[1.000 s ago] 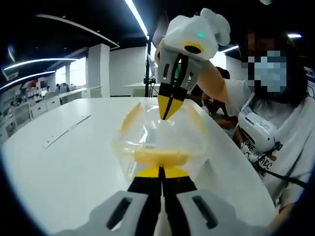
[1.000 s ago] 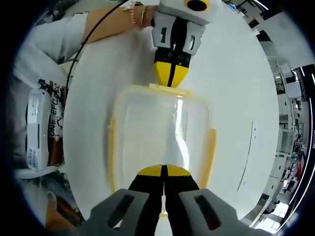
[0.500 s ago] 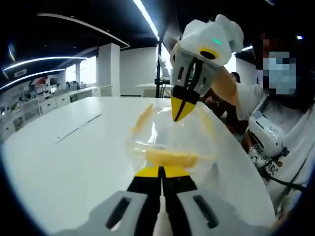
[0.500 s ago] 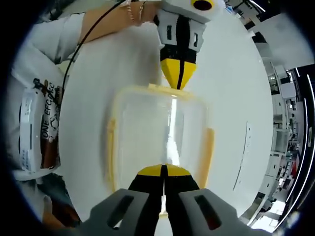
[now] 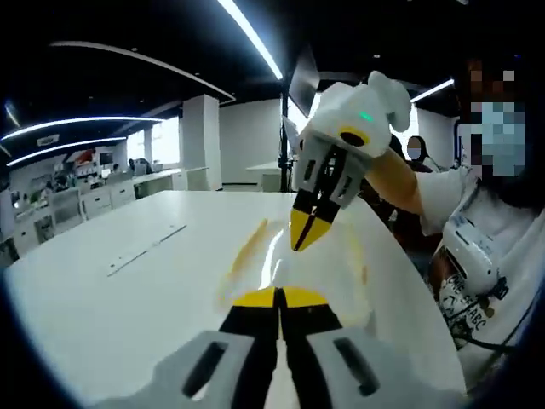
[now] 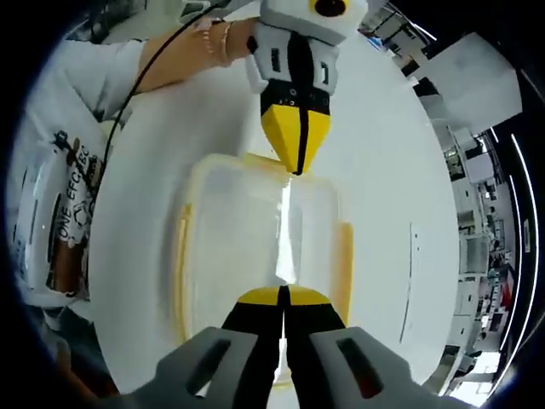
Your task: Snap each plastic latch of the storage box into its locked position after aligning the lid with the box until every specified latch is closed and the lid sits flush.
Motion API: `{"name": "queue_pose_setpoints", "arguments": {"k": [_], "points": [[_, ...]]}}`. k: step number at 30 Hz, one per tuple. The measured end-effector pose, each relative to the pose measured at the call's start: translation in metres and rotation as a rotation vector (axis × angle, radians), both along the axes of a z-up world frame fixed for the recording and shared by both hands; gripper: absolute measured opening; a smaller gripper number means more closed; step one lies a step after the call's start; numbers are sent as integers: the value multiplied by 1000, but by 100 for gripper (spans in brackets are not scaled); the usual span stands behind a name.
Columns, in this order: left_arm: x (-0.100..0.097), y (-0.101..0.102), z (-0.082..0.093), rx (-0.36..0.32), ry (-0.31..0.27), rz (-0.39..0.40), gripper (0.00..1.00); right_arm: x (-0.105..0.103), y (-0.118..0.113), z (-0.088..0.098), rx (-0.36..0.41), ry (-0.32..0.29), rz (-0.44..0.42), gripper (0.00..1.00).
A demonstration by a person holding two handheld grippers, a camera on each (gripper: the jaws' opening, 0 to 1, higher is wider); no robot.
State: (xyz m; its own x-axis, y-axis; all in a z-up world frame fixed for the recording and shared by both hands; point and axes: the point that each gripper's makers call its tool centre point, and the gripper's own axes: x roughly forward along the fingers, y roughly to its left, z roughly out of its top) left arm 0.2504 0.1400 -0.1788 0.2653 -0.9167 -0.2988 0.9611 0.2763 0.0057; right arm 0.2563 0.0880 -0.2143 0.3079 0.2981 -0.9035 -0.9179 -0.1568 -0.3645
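Observation:
A clear storage box (image 6: pixel 247 239) with its clear lid on lies flat on the white table (image 6: pixel 392 170). Yellow latches run along its long sides (image 6: pixel 180 256) (image 6: pixel 343 264). In the right gripper view my right gripper (image 6: pixel 283 292) is shut at the box's near end, and the left gripper (image 6: pixel 295 166) hangs shut over the far edge of the lid. In the left gripper view my left gripper (image 5: pixel 278 292) is shut above the box (image 5: pixel 281 260), hiding its near end. The right gripper (image 5: pixel 300 240) points down at the far end, shut. Whether either tip touches the box is unclear.
A person in a white T-shirt (image 5: pixel 485 281) stands close to the table's edge, with a forearm (image 6: pixel 183 51) reaching in. A thin strip (image 5: pixel 140 251) lies on the table away from the box. Office desks (image 5: pixel 77 192) stand far behind.
My left gripper has come up from the far end latch to over the lid's edge. In its view the box has dropped lower behind the jaws. Both grippers stay shut.

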Motion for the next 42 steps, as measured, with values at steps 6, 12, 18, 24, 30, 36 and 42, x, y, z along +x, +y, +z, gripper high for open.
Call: {"name": "queue_pose_setpoints", "arguments": {"k": [6, 12, 18, 24, 30, 36, 42], "points": [[-11, -26, -7, 134, -30, -108, 0, 3, 0, 0, -6, -13, 13, 0], [-10, -35, -20, 250, -4, -149, 0, 7, -2, 1, 6, -33, 12, 0], [-9, -35, -22, 320, 25, -169, 0, 11, -2, 2, 27, -26, 1, 0], [-9, -34, -24, 388, 32, -163, 0, 11, -2, 3, 21, -24, 13, 0], [-6, -32, -22, 406, 17, -168, 0, 23, -4, 5, 69, -50, 98, 0], [-6, -30, -19, 396, 9, -175, 0, 50, -3, 9, 275, -228, 95, 0], [-13, -34, -22, 408, 0, -173, 0, 63, -19, 11, 311, -229, 14, 0]]}}
